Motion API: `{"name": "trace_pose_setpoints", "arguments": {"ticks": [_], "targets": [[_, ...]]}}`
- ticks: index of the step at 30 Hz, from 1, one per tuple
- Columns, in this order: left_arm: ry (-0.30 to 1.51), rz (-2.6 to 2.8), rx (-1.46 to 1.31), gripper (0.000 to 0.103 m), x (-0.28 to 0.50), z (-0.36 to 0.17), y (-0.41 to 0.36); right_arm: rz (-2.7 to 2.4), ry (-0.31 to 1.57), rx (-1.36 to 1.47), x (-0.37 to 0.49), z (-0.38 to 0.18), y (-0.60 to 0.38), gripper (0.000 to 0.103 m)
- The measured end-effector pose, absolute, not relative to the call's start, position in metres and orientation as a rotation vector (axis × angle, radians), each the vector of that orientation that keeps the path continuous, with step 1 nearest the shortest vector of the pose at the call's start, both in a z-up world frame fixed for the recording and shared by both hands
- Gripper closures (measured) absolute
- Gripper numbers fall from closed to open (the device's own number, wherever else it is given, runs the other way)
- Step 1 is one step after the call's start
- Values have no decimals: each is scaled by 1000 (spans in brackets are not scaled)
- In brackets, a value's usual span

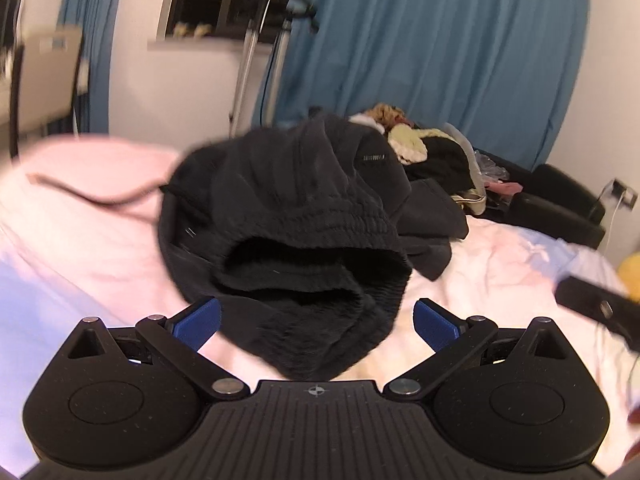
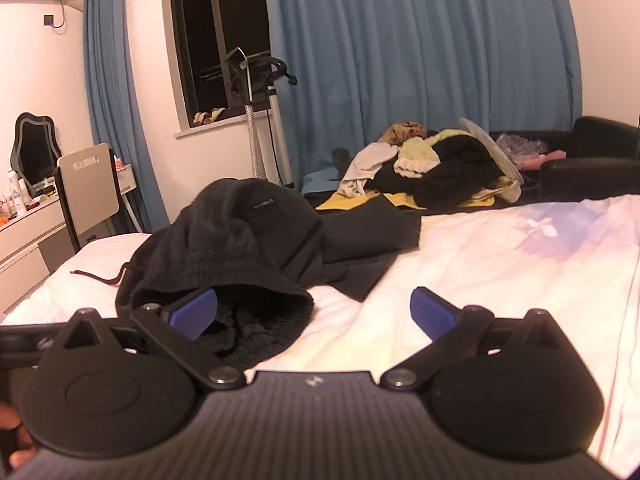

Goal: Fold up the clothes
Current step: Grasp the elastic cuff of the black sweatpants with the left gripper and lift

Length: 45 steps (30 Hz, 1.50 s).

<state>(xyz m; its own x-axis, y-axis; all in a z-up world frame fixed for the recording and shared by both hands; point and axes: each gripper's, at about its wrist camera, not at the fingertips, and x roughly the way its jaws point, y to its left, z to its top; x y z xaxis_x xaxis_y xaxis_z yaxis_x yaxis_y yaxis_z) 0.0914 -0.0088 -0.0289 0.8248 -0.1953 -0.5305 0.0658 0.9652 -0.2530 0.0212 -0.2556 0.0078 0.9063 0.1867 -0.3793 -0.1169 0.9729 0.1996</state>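
Jaws of both grippers stood wide apart, gripping nothing; left gripper [image 1: 316, 316] and right gripper [image 2: 314, 310] pointed level across the bed [image 2: 460, 264] at the crumpled black sweatpants [image 2: 240, 240] near its left edge.

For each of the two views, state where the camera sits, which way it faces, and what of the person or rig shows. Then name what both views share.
Left wrist: behind the open left gripper, facing the black trousers on the bed.
Right wrist: behind the open right gripper, facing across the bed; fingertips show at lower left.
Shared: trousers, clothes pile, blue curtain.
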Motion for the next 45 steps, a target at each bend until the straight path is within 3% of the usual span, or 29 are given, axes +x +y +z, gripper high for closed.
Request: {"name": "trace_pose_setpoints", "arguments": {"ticks": [6, 17, 20, 24, 30, 38, 40, 41, 43, 44, 45], "targets": [[649, -170, -479, 4, 143, -66, -15, 156, 456, 223, 31, -1, -272, 0], [588, -107, -640, 4, 199, -100, -15, 183, 547, 353, 56, -30, -286, 0], [566, -96, -683, 4, 203, -103, -12, 186, 564, 384, 60, -36, -289, 0], [471, -110, -780, 15, 190, -105, 0, 180, 566, 426, 63, -39, -294, 0], [397, -199, -931, 15, 175, -111, 26, 199, 560, 452, 60, -38, -295, 0], [477, -119, -843, 14, 207, -119, 7, 189, 567, 425, 62, -42, -292, 0], [482, -105, -807, 30, 215, -111, 5, 180, 574, 410, 65, -45, -290, 0], [497, -77, -767, 58, 216, -106, 4, 175, 578, 402, 66, -47, -289, 0], [501, -70, -729, 70, 211, -95, 9, 169, 576, 387, 68, -49, -287, 0], [477, -86, -709, 87, 205, -87, 11, 165, 566, 374, 67, -49, -286, 0], [445, -97, -667, 87, 195, -76, 14, 162, 557, 361, 66, -49, -285, 0]]}}
